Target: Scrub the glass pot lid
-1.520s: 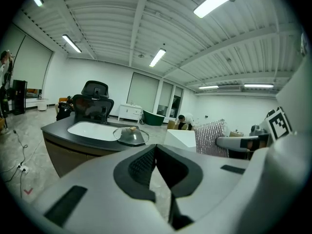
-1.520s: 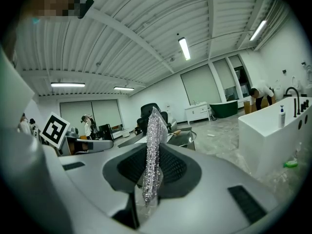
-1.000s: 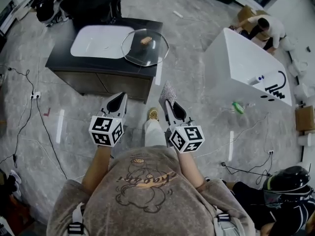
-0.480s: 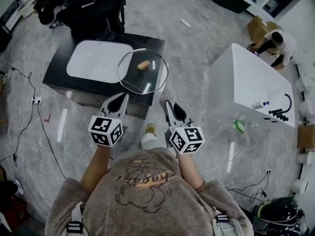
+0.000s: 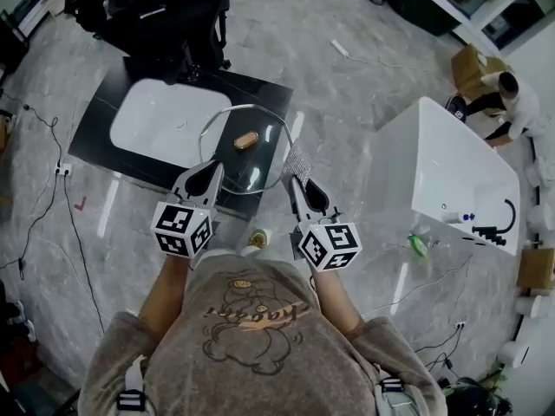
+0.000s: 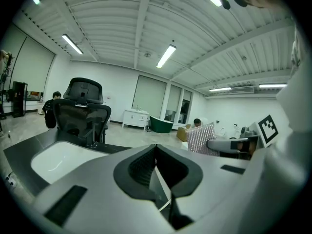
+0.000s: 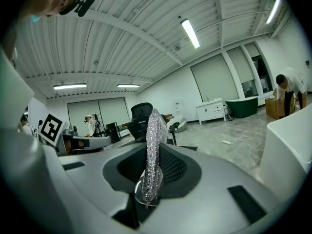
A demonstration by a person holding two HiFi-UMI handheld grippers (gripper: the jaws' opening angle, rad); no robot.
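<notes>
Right, looking down at the glass pot lid (image 5: 260, 120), lying flat near the front right corner of the dark counter (image 5: 260, 92), overlapping the right rim of the white sink basin (image 5: 160, 124) and showing a golden-brown knob (image 5: 245, 140) at its centre.

Now bringing in the left gripper (image 5: 215, 170), showing over the lid's near left rim in the head view. Keeping those jaws pressed tight together, gripping nothing at all. Pointing it level across the room in the left gripper view, so catching no glass there; impossible to judge any contact with the lid.

Over to the right gripper (image 5: 295, 183), clamping down on a silvery, glittering scrubbing pad (image 5: 298, 159). Holding that pad upright out of the jaws, just beside the lid's right edge in the head view.

Moving outward: spotting a black office chair (image 5: 169, 16) standing behind the counter. Taking in a grey marbled floor (image 5: 347, 102) all round. Picking out a white bathtub (image 5: 442, 163) well off to the right, with a small green item (image 5: 418, 246) lying on the floor just beside it. Catching, beyond the tub, a person (image 5: 507, 98) bending over a cardboard box (image 5: 468, 63).
</notes>
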